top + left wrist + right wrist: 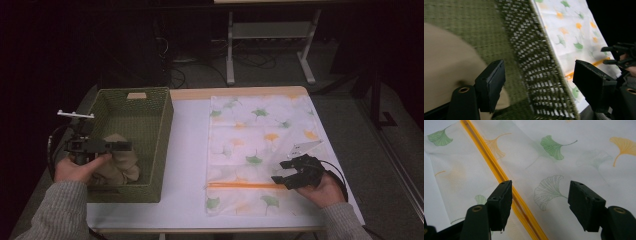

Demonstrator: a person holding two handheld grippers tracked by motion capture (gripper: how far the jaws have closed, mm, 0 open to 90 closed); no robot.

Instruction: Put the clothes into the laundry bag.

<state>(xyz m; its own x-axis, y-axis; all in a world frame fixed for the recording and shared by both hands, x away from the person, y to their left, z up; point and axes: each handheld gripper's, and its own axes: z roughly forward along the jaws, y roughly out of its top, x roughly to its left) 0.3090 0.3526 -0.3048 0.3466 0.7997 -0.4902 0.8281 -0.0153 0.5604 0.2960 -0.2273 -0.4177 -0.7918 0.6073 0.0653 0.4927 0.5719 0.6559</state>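
High view: green basket (134, 145) sits on the left of the table (187, 150), with a beige cloth (117, 162) bundled inside near its front. A zip bag (260, 150) printed with leaves lies flat on the right, long axis running away from the person, orange zipper (242, 185) across the near end, so its mouth points toward the person. Left gripper (125, 146) hangs over the basket just above the cloth; right gripper (278, 172) rests low over the bag just beyond the zipper. Judgement: early stage, packing the cloth into the bag looks like the job, nothing picked yet, cloth not lifted, and I can't tell whether the zipper is open. Left gripper view: jaws wide apart, nothing between them; cloth (446, 65) below the left jaw, basket wall (536, 65) running down the middle, bag (569, 32) beyond it, other gripper (609, 55) at far right. Right gripper view: jaws apart, gripping nothing, straddling the bag (574, 152); zipper (491, 162) runs diagonally past the left jaw. Left to do: grab cloth, open the bag, insert, close.
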